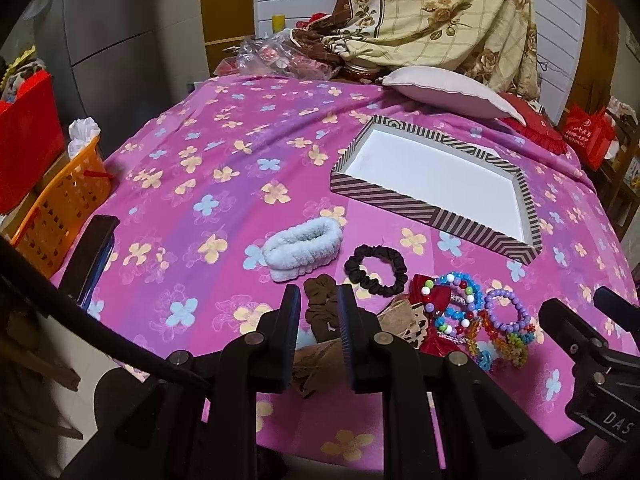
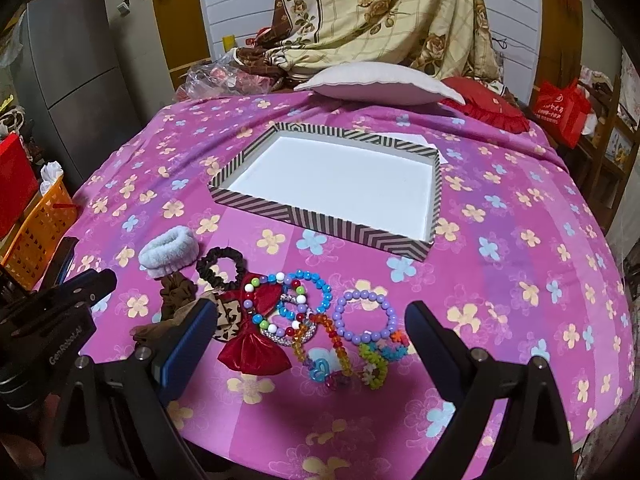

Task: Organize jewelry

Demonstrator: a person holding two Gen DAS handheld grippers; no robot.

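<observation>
A striped shallow box (image 1: 436,206) (image 2: 332,222) with a white empty inside lies on the pink floral cloth. Near the front lie a pale blue fluffy band (image 1: 298,246) (image 2: 168,254), a black scrunchie (image 1: 376,270) (image 2: 219,266), a brown scrunchie (image 1: 320,306) (image 2: 174,292), a red bow (image 2: 256,350), a purple bead bracelet (image 1: 506,308) (image 2: 366,316) and several coloured bead bracelets (image 1: 454,304) (image 2: 298,300). My left gripper (image 1: 319,312) has its fingers narrowly apart around the brown scrunchie. My right gripper (image 2: 310,332) is wide open above the bracelets, empty.
A white pillow (image 2: 380,82) and a red cushion (image 2: 488,110) lie behind the box, under a hanging floral blanket (image 2: 380,12). An orange basket (image 1: 60,204) and a dark flat object (image 1: 94,256) sit at the left edge. A red bag (image 2: 560,112) stands at right.
</observation>
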